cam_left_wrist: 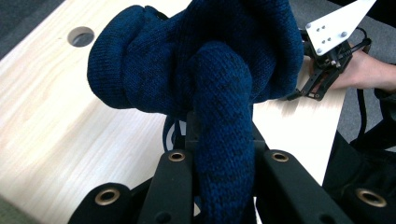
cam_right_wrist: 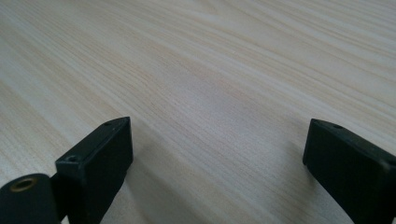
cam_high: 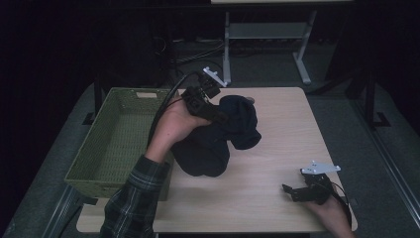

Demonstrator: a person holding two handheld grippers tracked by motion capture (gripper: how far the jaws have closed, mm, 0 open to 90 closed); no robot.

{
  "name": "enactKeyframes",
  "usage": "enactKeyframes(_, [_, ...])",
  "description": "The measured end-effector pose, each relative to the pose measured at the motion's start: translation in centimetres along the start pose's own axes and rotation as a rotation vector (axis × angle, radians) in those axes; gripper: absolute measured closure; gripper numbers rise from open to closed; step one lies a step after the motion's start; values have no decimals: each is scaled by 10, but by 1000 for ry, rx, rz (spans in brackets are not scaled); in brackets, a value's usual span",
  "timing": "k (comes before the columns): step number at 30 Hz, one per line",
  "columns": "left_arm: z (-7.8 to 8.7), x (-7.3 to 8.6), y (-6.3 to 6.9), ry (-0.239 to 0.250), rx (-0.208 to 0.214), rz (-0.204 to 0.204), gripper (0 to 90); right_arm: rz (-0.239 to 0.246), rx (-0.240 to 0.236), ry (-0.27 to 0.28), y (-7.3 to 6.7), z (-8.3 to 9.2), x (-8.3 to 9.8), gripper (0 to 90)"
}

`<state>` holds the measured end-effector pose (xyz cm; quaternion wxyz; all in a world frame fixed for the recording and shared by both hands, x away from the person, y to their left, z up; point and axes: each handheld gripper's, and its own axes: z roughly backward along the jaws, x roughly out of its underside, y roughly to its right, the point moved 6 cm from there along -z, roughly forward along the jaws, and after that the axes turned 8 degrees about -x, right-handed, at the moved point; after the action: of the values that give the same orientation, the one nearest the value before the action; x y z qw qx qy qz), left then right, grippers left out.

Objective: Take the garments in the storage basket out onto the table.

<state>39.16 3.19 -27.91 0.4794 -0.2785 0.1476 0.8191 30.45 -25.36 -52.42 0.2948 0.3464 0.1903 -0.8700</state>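
Dark room, unlit beyond the work area; metal legs of another table (cam_high: 302, 59) stand well behind. Pale wood tabletop (cam_high: 277, 148) in the foreground.

Item 1. Left hand-held gripper (cam_high: 218, 115), carried in the person's left hand (cam_high: 173, 126), plaid sleeve (cam_high: 131, 201) below it. State: jaws pinched on a fold of the dark blue knit garment (cam_high: 223, 136). In the left gripper view a thick roll of the knit (cam_left_wrist: 224, 140) runs down between the two black jaws and the rest bulges out ahead of them.

Item 2. Dark blue knit garment. Location: bunched around and just beyond the left hand-held gripper's tips, most of the bulk hanging below and ahead of it; I cannot tell whether the lower folds rest on the tabletop or hang just clear.

Item 3. Green woven basket (cam_high: 111, 144). Location: beside the left hand-held gripper, on the wrist side, against the tabletop's edge. Nothing visible inside it.

Item 4. Right hand-held gripper (cam_high: 292, 192). Location: well apart from the garment, near the person's edge of the tabletop. State: jaws spread wide over bare wood, nothing between them, as the right gripper view shows.

Risk notes, as judged. The work in hand looks like carrying the garment to the basket. Only one fold is pinched, so the heavy loose bulk could slide out of the jaws. Trailing folds could drag across the tabletop or snag on the basket rim and pull the grip free. The left cable (cam_high: 166, 101) loops close to the basket wall and might catch.
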Motion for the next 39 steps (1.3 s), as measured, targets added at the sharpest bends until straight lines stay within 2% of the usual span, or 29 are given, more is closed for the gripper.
enactKeyframes(13, [-50,-1,17,-14,49,10,794,0,-1,0,0,0,0,80])
enactKeyframes(14, [-54,-1,18,-19,54,4,794,0,-1,0,0,0,0,80])
enactKeyframes(16, [-63,-2,23,-12,71,22,794,0,-2,0,0,0,0,80])
enactKeyframes(17, [-73,-2,27,-14,80,20,794,-1,-2,0,0,0,0,80])
enactKeyframes(18, [-73,-2,27,-14,80,20,794,-1,-2,0,0,0,0,80])
enactKeyframes(21, [-90,-2,35,-14,112,21,794,0,-3,-1,0,0,0,80])
enactKeyframes(22, [-90,-2,35,-14,112,21,794,0,-3,-1,0,0,0,80])
enactKeyframes(23, [-101,-2,38,-12,124,27,794,-1,-3,0,0,0,0,81])
enactKeyframes(24, [-101,-2,38,-12,124,27,794,-1,-3,0,0,0,0,80])
enactKeyframes(25, [-112,-1,42,-17,141,30,794,-1,-3,0,0,0,0,80])
enactKeyframes(26, [-112,-1,42,-17,141,30,794,-1,-3,0,0,0,0,80])
enactKeyframes(27, [-123,1,44,-28,154,28,794,0,-3,-1,0,0,0,80])
enactKeyframes(29, [-129,3,44,-31,159,27,794,1,-2,0,0,0,0,80])
enactKeyframes(30, [-139,5,44,-27,174,40,794,1,0,-1,0,0,0,80])
enactKeyframes(32, [-144,6,44,-22,178,51,795,-1,-1,-1,0,0,0,80])
enactKeyframes(33, [-152,8,44,-17,192,71,795,0,0,0,0,0,0,80])
enactKeyframes(39, [-169,16,32,-29,175,112,795,-4,0,-1,0,0,0,80])
